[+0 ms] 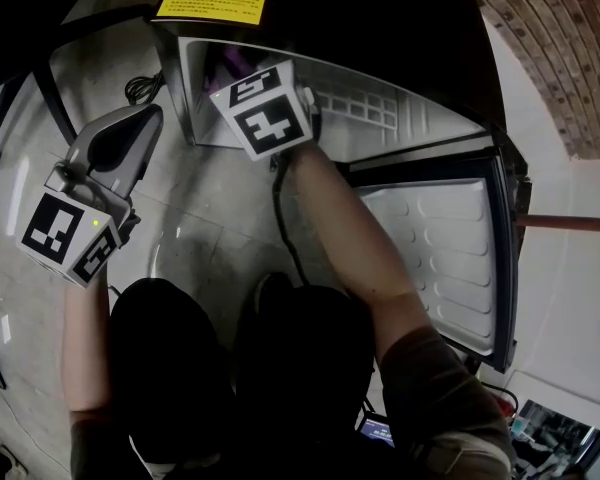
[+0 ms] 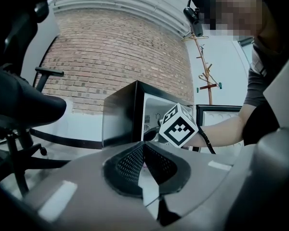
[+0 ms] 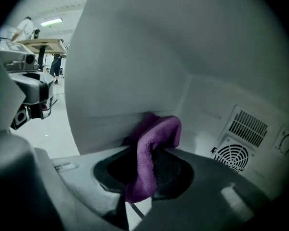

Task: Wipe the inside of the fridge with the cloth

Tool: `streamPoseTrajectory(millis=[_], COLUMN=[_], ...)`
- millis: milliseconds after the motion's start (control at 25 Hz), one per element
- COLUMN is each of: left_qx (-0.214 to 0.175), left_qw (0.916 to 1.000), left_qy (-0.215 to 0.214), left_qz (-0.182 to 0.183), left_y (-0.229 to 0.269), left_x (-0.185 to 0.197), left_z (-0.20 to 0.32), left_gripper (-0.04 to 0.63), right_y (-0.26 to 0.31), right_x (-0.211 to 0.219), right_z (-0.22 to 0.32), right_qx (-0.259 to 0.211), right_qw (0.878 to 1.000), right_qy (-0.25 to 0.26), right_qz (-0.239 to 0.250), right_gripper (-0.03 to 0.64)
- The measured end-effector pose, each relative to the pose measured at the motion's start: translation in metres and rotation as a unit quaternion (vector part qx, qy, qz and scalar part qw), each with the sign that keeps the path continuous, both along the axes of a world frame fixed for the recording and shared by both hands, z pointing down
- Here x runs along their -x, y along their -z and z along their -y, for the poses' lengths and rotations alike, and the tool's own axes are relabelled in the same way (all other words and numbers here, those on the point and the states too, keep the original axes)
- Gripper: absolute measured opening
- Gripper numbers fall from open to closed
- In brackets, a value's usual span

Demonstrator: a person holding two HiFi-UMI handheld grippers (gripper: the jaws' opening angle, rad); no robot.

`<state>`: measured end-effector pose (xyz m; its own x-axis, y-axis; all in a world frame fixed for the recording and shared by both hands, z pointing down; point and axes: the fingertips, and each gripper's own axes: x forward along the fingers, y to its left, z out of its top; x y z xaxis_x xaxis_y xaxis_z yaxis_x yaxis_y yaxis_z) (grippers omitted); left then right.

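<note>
The crumpled purple terry cloth (image 3: pixel 156 134) sits pinched between the jaws of the right gripper (image 3: pixel 147 165). The jaws are closed down onto it, kept slightly apart only by the fabric. One end hangs near the base of the jaws. The other end bunches out past the tips and lies against the white left inner wall (image 3: pixel 125 57) of the small black fridge (image 1: pixel 380 28). In the head view a sliver of the purple shows at the far left of the fridge opening, just beyond the gripper's marker cube (image 1: pixel 265 108).

There is one cloth, one fridge and two grippers. The fridge's single white-lined door (image 1: pixel 445 258) stands open at the right, and one yellow label (image 1: pixel 210 4) is stuck on its top. On the rear inner wall there are two vents: a round fan grille (image 3: pixel 229 155) and a slotted grille (image 3: pixel 248 125) above it.

The right forearm (image 1: pixel 355 238) is bare and stretched forward into the fridge, with a black cable (image 1: pixel 278 208) running along it. The left forearm (image 1: pixel 85 348) is raised, holding the left gripper (image 2: pixel 143 150) outside the fridge, to its left and over the pale floor (image 1: pixel 210 238). That gripper's jaws are pressed together at the tips with nothing between them, and they point towards the fridge.
</note>
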<state>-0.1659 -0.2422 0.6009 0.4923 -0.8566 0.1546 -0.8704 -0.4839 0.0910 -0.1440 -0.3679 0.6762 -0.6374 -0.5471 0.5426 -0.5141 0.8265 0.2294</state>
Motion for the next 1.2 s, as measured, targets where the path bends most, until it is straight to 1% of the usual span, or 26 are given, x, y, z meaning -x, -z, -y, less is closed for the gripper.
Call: streamPoseTrajectory(millis=[160, 240, 360, 560, 720, 800, 920, 1000, 1080, 1200], left_qx=[0.004, 0.007, 0.013, 0.02, 0.023, 0.024, 0.024, 0.025, 0.025, 0.026], left_qw=[1.0, 1.0, 0.9999, 0.9993, 0.9986, 0.9981, 0.9972, 0.9965, 0.9959, 0.9952], left_qy=[0.0, -0.001, -0.009, -0.03, -0.048, -0.056, -0.07, -0.079, -0.086, -0.093], left_qz=[-0.003, -0.003, -0.002, -0.001, -0.004, -0.007, -0.01, -0.013, -0.013, -0.014], left_y=[-0.002, -0.004, -0.006, -0.009, -0.011, -0.011, -0.011, -0.012, -0.013, -0.014], left_x=[0.0, -0.001, -0.008, -0.023, -0.038, -0.046, -0.059, -0.068, -0.074, -0.08], left_z=[-0.001, 0.0, 0.003, 0.007, 0.01, 0.012, 0.015, 0.016, 0.017, 0.019], left_gripper=[0.018, 0.017, 0.017, 0.017, 0.017, 0.017, 0.018, 0.017, 0.017, 0.017], right_y=[0.006, 0.001, -0.005, -0.008, -0.012, -0.013, -0.016, -0.016, -0.014, -0.015], right_x=[0.001, 0.001, -0.012, -0.054, -0.105, -0.134, -0.176, -0.194, -0.21, -0.236], right_z=[-0.004, -0.002, 0.006, 0.02, 0.035, 0.043, 0.048, 0.051, 0.056, 0.056], right_qx=[-0.004, -0.003, 0.0, 0.007, 0.031, 0.033, 0.049, 0.053, 0.047, 0.052], right_qw=[1.0, 1.0, 0.999, 0.998, 0.991, 0.986, 0.974, 0.969, 0.965, 0.952], right_qy=[0.017, 0.022, 0.007, -0.049, -0.118, -0.155, -0.209, -0.231, -0.249, -0.29], right_qz=[0.012, -0.003, -0.034, -0.048, -0.05, -0.061, -0.071, -0.07, -0.07, -0.081], right_gripper=[0.077, 0.077, 0.077, 0.077, 0.077, 0.077, 0.077, 0.077, 0.077, 0.077])
